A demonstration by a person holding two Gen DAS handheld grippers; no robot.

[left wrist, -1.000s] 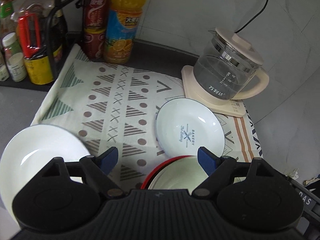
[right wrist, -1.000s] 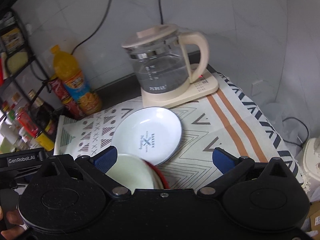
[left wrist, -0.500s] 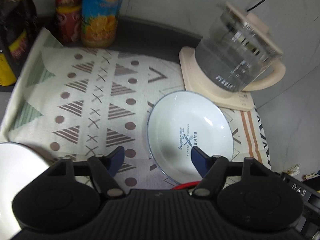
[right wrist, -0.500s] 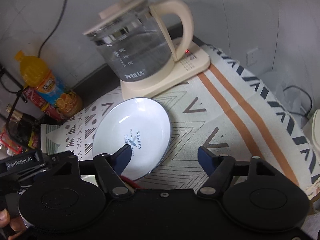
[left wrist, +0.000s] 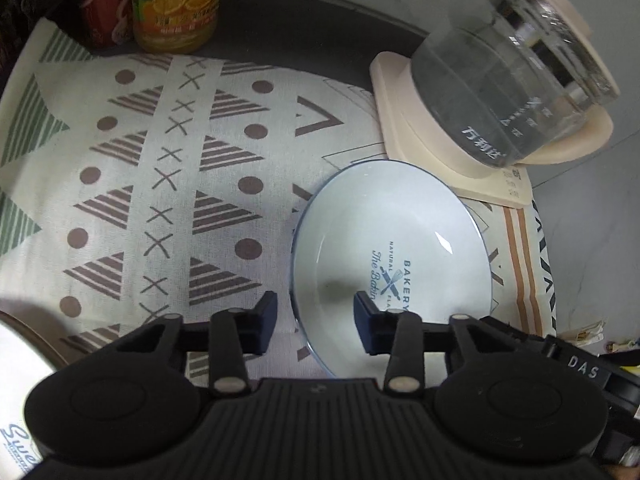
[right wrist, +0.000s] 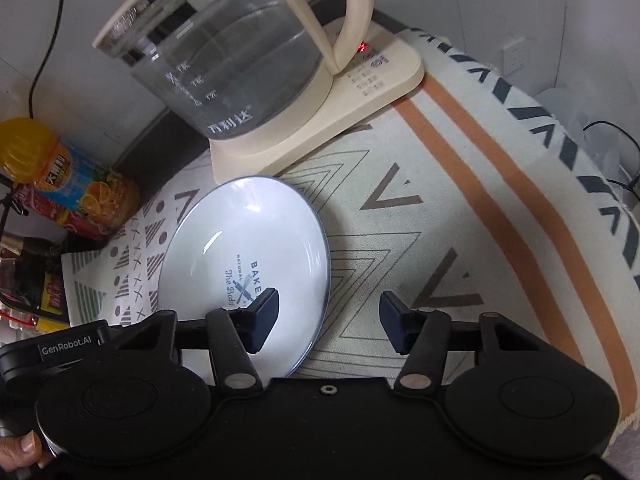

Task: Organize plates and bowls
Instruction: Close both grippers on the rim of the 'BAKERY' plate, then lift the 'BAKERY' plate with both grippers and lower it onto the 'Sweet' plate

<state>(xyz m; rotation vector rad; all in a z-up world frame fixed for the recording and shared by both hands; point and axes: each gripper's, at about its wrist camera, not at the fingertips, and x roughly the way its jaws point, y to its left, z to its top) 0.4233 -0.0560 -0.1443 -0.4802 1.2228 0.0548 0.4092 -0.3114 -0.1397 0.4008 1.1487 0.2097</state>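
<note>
A white plate with a blue rim and "BAKERY" print (left wrist: 392, 248) lies on the patterned cloth; it also shows in the right wrist view (right wrist: 244, 256). My left gripper (left wrist: 316, 322) is open, its jaws standing either side of the plate's left rim, just above it. My right gripper (right wrist: 328, 320) is open, straddling the plate's right rim. A second white plate (left wrist: 18, 384) shows partly at the lower left of the left wrist view. Neither gripper holds anything.
A glass kettle on a cream base (left wrist: 504, 92) stands close behind the plate, also in the right wrist view (right wrist: 256, 64). An orange juice bottle (left wrist: 176, 4) and red cans (left wrist: 100, 8) stand at the back left. The patterned cloth (right wrist: 480, 216) extends right.
Both grippers moved forward and down toward the bakery plate and narrowed their opening. The red-rimmed bowl seen earlier under the grippers has dropped out of view.
</note>
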